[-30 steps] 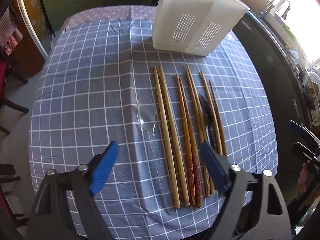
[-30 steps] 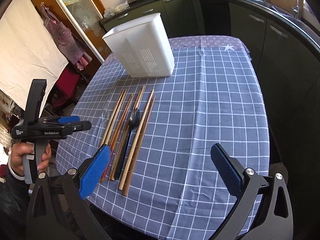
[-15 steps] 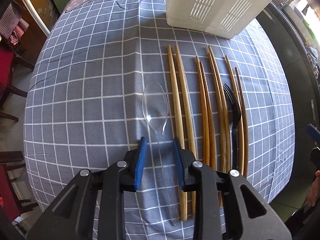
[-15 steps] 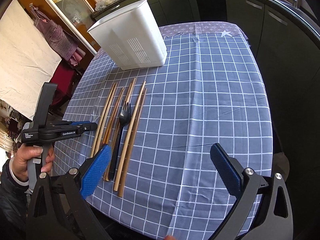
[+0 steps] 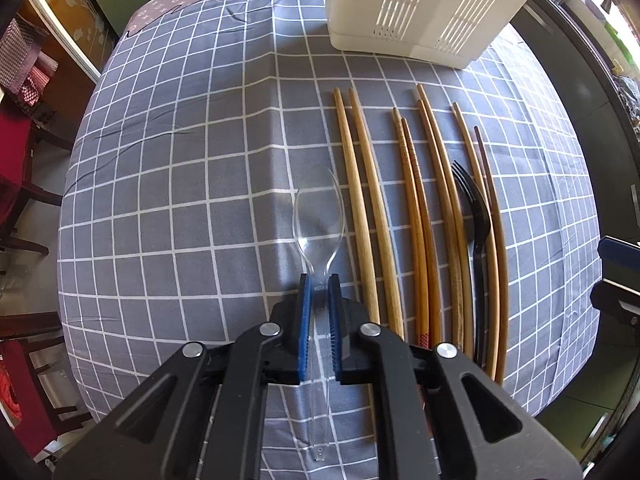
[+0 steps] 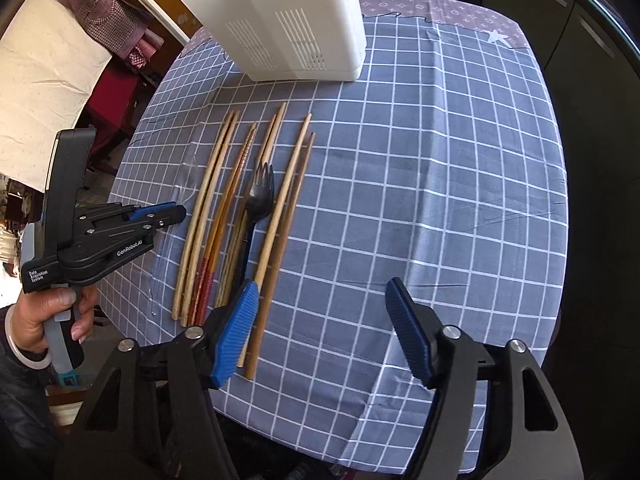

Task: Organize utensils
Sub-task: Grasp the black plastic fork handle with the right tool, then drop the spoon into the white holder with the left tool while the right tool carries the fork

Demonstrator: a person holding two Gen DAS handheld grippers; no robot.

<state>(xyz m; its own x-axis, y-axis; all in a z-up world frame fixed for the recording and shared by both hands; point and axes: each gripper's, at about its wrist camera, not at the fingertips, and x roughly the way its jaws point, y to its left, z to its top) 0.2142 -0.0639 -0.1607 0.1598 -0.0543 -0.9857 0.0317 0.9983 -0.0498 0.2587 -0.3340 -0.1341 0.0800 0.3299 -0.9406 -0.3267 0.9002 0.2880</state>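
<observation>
From the left wrist, the left tongs (image 5: 319,284) point straight down and have closed on the neck of the clear spoon (image 5: 319,216), which lies flat on the checked cloth (image 5: 180,200) of the tabletop; its handle runs back between the blue pads (image 5: 305,300). Just right of it lie the chopsticks (image 5: 368,208) in a row, with a black fork (image 5: 478,220) among the rightmost ones. The white holder (image 5: 420,4) stands at the far end.

From the right wrist, the right tongs (image 6: 320,320) stand partly open with nothing between them, their jaws having just been closing. The left pad (image 6: 236,332) hangs over the near ends of the rightmost chopsticks (image 6: 280,208). A hand (image 6: 44,316) holds the left tongs (image 6: 176,212) at the left edge of the cloth.
</observation>
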